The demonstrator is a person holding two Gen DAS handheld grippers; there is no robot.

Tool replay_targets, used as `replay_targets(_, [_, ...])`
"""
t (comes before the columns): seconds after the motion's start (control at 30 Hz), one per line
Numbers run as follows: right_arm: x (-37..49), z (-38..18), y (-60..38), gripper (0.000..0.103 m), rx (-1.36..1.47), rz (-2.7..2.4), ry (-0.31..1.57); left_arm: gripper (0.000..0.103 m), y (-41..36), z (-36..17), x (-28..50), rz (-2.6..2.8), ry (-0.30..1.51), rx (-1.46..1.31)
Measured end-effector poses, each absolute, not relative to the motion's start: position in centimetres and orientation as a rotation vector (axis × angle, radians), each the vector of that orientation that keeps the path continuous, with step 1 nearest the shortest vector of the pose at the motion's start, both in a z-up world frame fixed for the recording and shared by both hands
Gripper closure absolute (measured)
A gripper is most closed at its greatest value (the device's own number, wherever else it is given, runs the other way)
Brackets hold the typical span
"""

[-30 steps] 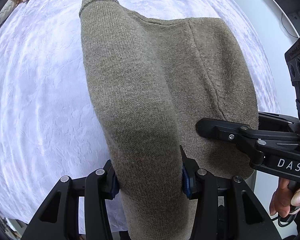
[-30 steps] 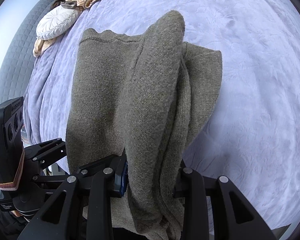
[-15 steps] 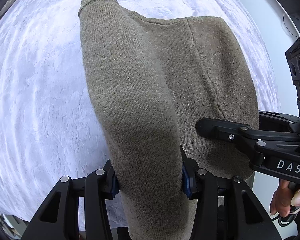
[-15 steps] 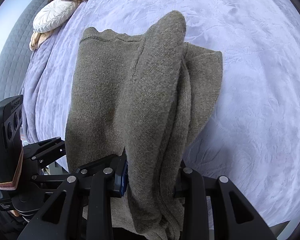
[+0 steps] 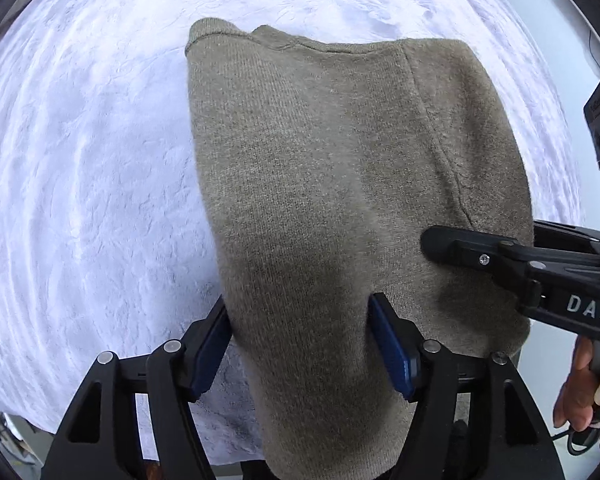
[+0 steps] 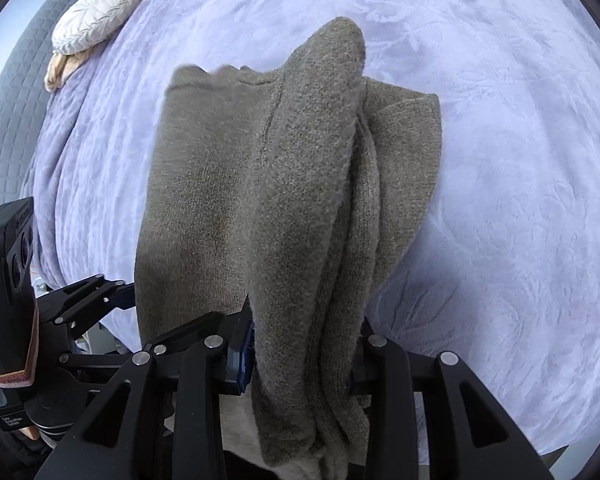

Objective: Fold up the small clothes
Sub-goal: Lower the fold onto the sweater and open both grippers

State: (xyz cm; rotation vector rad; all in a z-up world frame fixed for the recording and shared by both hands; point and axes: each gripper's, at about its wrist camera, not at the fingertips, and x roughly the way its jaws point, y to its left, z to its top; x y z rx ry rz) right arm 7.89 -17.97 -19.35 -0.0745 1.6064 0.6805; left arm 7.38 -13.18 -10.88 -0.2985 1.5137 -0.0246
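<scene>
An olive knit sweater (image 5: 340, 168) hangs in folded layers above a pale lavender bedspread (image 5: 80, 160). My left gripper (image 5: 300, 332) is shut on its near left edge, the cloth bunched between the blue pads. My right gripper (image 6: 300, 344) is shut on the near right edge, where several layers (image 6: 340, 240) are stacked. The right gripper also shows at the right of the left wrist view (image 5: 520, 264). The left gripper shows at the lower left of the right wrist view (image 6: 80, 300). The sweater's far edge (image 6: 220, 76) droops toward the bed.
The bedspread (image 6: 500, 160) fills both views. A white patterned pillow (image 6: 92, 28) and crumpled beige cloth (image 6: 64, 72) lie at the far left. A grey quilted headboard (image 6: 8, 92) runs along the left. A white wall (image 5: 572, 24) stands at the right.
The sweater's far edge sits lower in the left wrist view than before. Both grippers keep their hold on the near edge and have shifted slightly over the bed.
</scene>
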Motion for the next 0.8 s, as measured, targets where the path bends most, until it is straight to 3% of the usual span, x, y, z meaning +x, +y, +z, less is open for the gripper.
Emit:
replay_targets(0.07, [8.1,-19.9,-17.9,0.066,-0.058,0.670,1.614,0.033,-13.5,-10.9,7.8,-0.028,1.514,-0.288])
replay_targets(0.13, [8.2,-20.3,-17.9,0.063,-0.060,0.668,1.617,0.017,-13.8,-10.9,8.0,0.001,1.515,-0.242])
replay_targets(0.27, [8.4,-20.9,-17.7,0.056,-0.070,0.648,1.623,0.017,-14.2,-10.8,8.4,0.001,1.513,-0.228])
replay_targets(0.4, [8.6,-21.6,-17.9,0.041,-0.079,0.613,1.636,0.017,-14.9,-9.4,8.3,0.005,1.519,-0.206])
replay_targets(0.5, [8.7,-21.0,-17.9,0.041,-0.080,0.589,1.636,0.017,-15.6,-7.4,8.2,0.025,1.480,-0.135])
replay_targets(0.63, [8.5,-17.2,-18.5,0.041,-0.091,0.577,1.486,0.017,-15.6,-4.8,7.6,0.086,1.409,-0.073])
replay_targets(0.8, [7.0,-14.7,-16.2,0.041,-0.110,0.755,1.394,0.017,-15.7,-5.7,7.4,0.134,1.429,-0.054])
